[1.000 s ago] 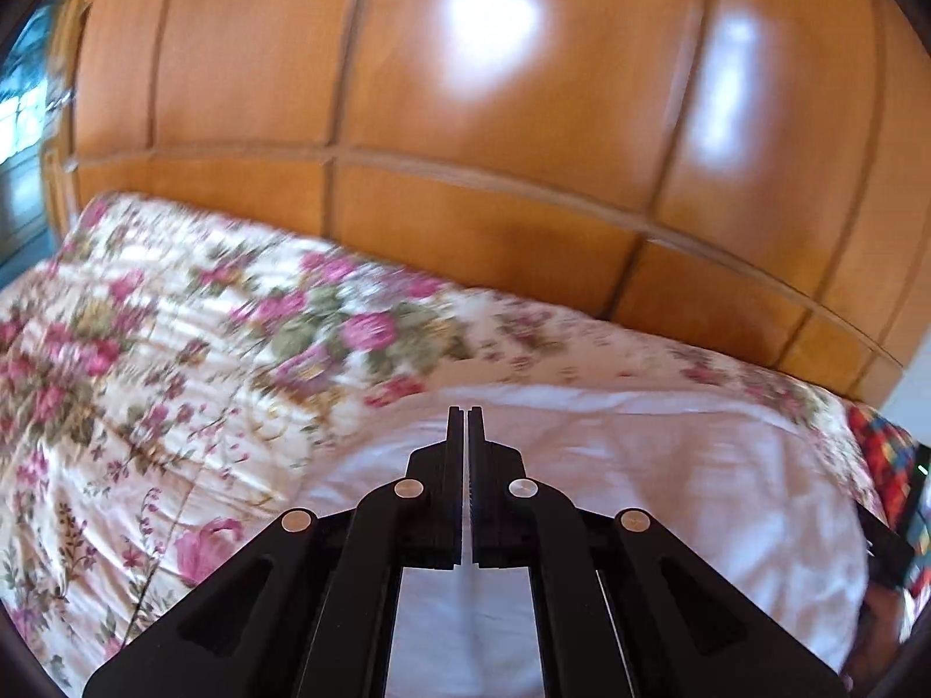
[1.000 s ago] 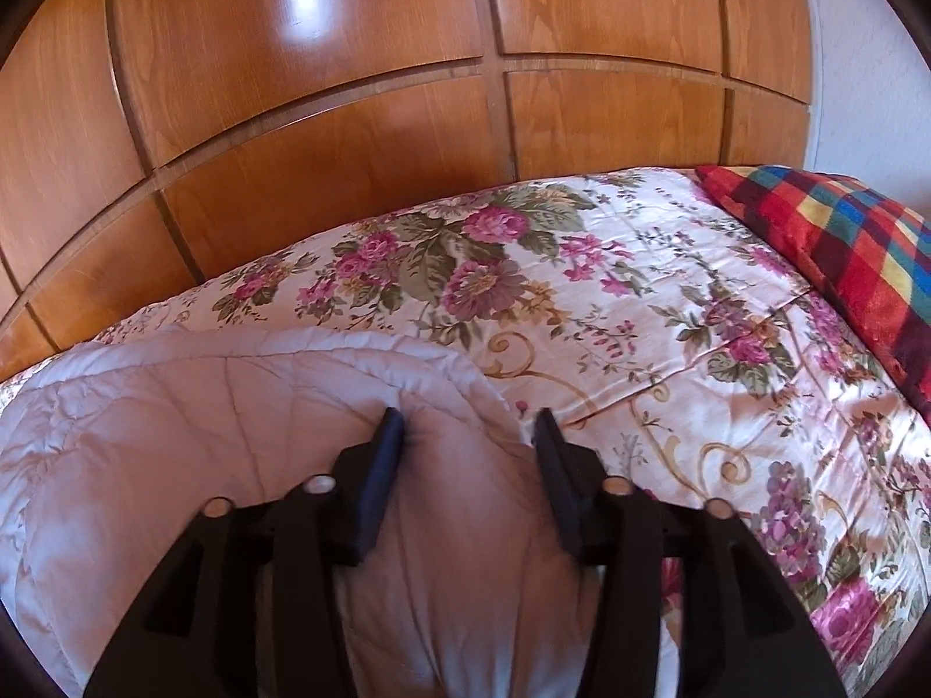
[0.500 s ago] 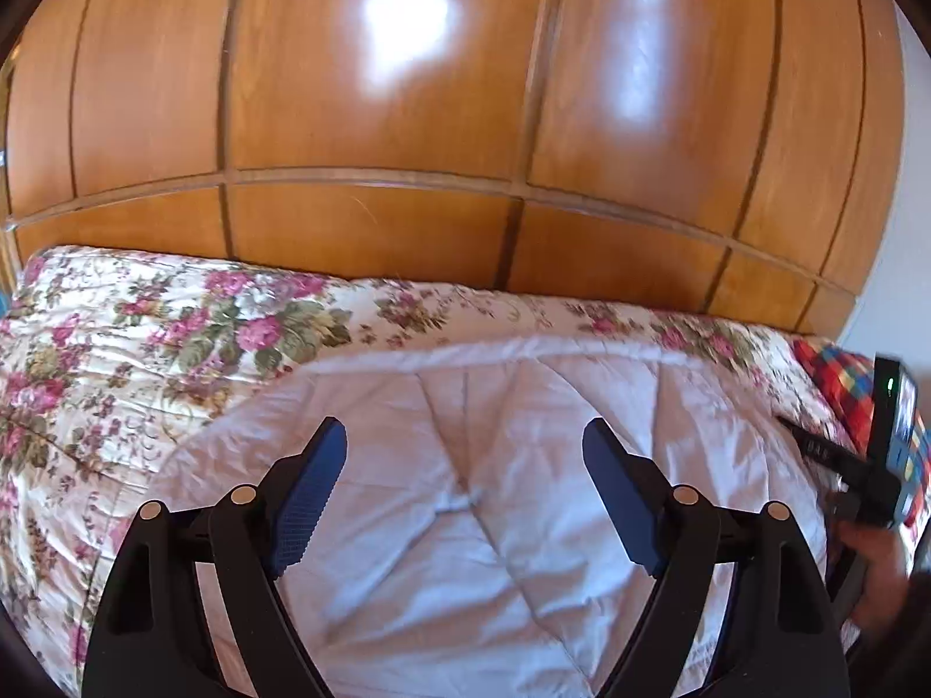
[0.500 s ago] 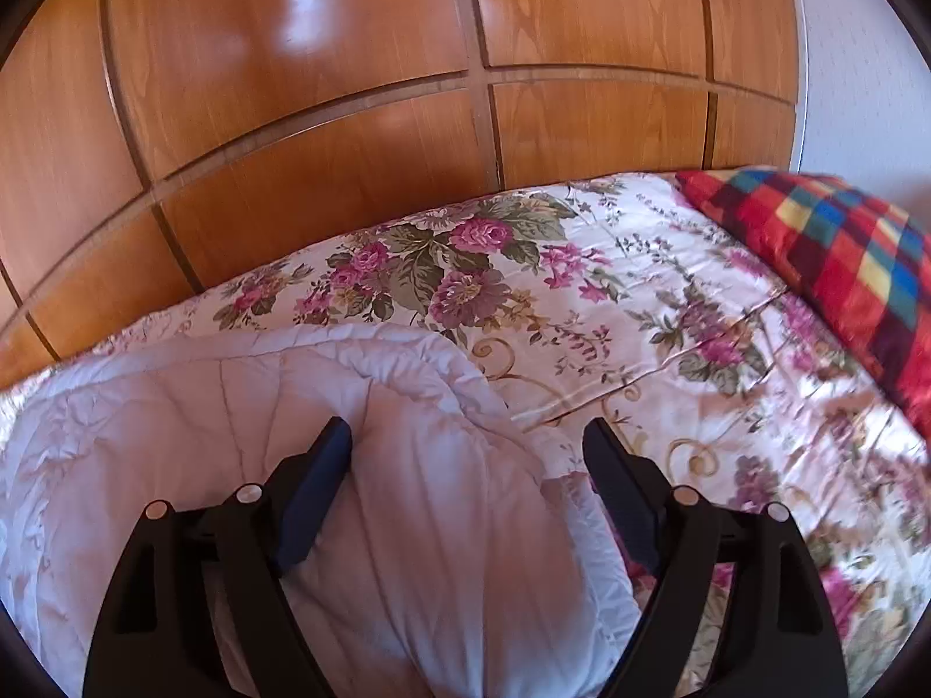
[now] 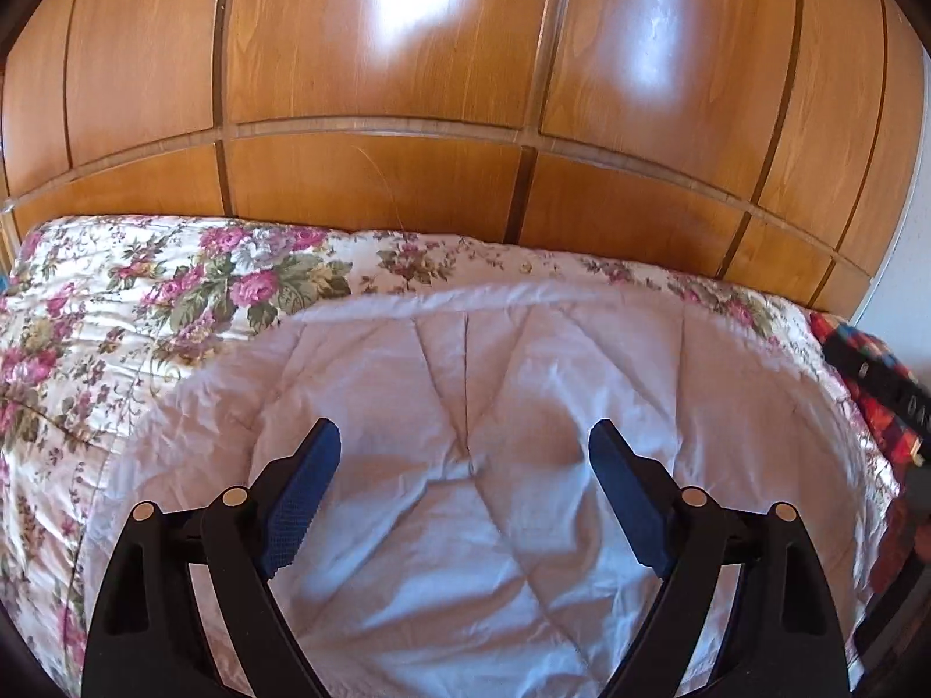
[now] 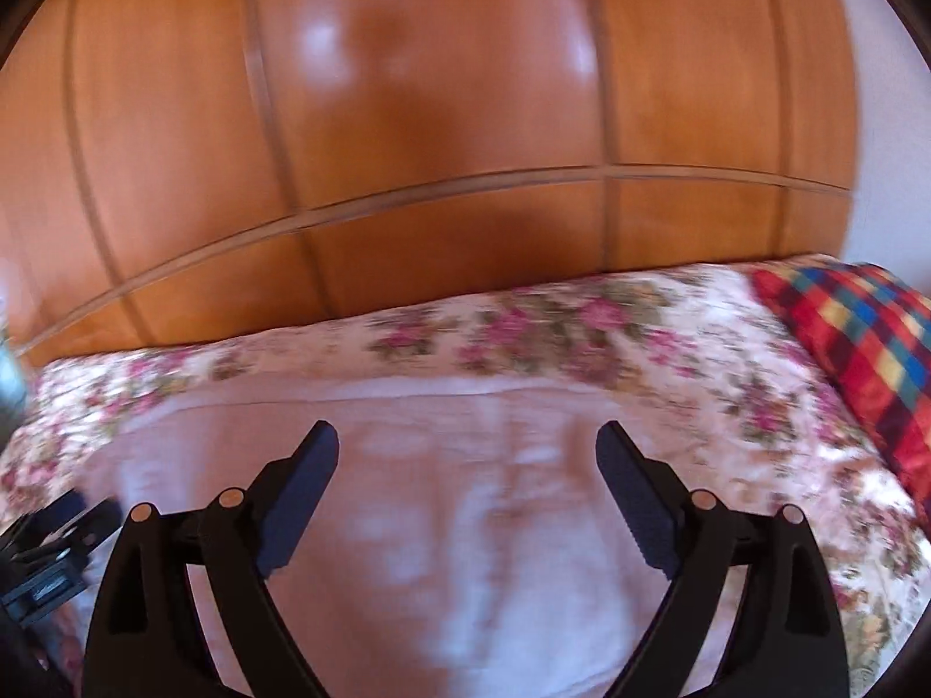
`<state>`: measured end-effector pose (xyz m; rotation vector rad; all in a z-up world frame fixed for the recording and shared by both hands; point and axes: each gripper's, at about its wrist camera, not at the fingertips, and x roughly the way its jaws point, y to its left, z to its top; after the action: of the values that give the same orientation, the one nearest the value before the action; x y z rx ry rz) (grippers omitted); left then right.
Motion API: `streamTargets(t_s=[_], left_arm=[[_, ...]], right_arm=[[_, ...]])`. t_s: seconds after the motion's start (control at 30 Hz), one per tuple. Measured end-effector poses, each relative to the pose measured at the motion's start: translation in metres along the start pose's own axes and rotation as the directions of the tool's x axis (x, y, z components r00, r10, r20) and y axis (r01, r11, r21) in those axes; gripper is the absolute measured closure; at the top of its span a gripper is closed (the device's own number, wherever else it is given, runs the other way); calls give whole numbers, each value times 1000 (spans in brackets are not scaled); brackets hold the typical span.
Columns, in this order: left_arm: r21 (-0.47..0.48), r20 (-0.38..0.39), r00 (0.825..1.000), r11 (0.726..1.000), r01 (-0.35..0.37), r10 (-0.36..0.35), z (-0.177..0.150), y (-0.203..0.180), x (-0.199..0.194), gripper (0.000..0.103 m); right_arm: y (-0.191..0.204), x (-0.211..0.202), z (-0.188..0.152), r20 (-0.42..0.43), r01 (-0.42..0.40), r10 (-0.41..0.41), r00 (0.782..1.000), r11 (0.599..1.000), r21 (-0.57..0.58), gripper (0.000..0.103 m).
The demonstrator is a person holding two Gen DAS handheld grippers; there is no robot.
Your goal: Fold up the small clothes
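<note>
A white quilted cloth [image 5: 494, 360] lies folded on the floral bedspread [image 5: 145, 314], its far edge straight and its middle creased. My left gripper [image 5: 465, 442] hovers over the cloth's middle, open, with nothing between its blue pads. In the blurred right wrist view the same cloth [image 6: 465, 494] fills the lower centre. My right gripper [image 6: 468, 442] is above it, its jaws opening and nothing between them. Part of the left gripper's body [image 6: 52, 547] shows at the lower left edge of that view.
A wooden panelled wall [image 5: 378, 192] rises right behind the bed. A red, blue and yellow checked pillow [image 6: 861, 343] lies on the bedspread [image 6: 582, 326] at the right. The floral cover spreads to the left and right of the cloth.
My left gripper went from shut on the white cloth to open and let it go. My right gripper's jaws widened, and it rose and drew back from the cloth's edge.
</note>
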<state>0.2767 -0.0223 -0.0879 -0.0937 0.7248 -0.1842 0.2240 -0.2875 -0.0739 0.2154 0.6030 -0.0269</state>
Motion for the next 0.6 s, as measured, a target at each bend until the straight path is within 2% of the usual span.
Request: streamTargets(t_s=[0.1,0.17,0.23,0.27,0.37,0.47,0.6], left_arm=[[-5,7,1000,1000,-25,25,14,4,6,17],[-10,0,999,999,-44,44,23,5,14,17],[13,-50,997,998,-60,60,29,4,34,17],[27,-83,993,996,-83,85,31,4,47,17],[22,-116,985,992,-127,129,30,11,68,16],[-12,-125,986,993,-117,114,27,19,83,13],[-12,-135,985,994,-107,104,27,22,99,10]], right_arm=[[28,10,-1,-20,-58,56,998,994,-94,13],[45,24,-3,-50,-58,50,997,985,-160,14],[55,43,-4,-103,-41,21,994,981,-189,16],[55,54,-5,-138,-45,20,990,983,-180,18],[43,83,-7,-201,-56,37,979,995,-86,19],[32,101,-8,-219,-60,53,974,998,-22,18],[26,116,-11,-216,-71,67,974,997,-8,16]])
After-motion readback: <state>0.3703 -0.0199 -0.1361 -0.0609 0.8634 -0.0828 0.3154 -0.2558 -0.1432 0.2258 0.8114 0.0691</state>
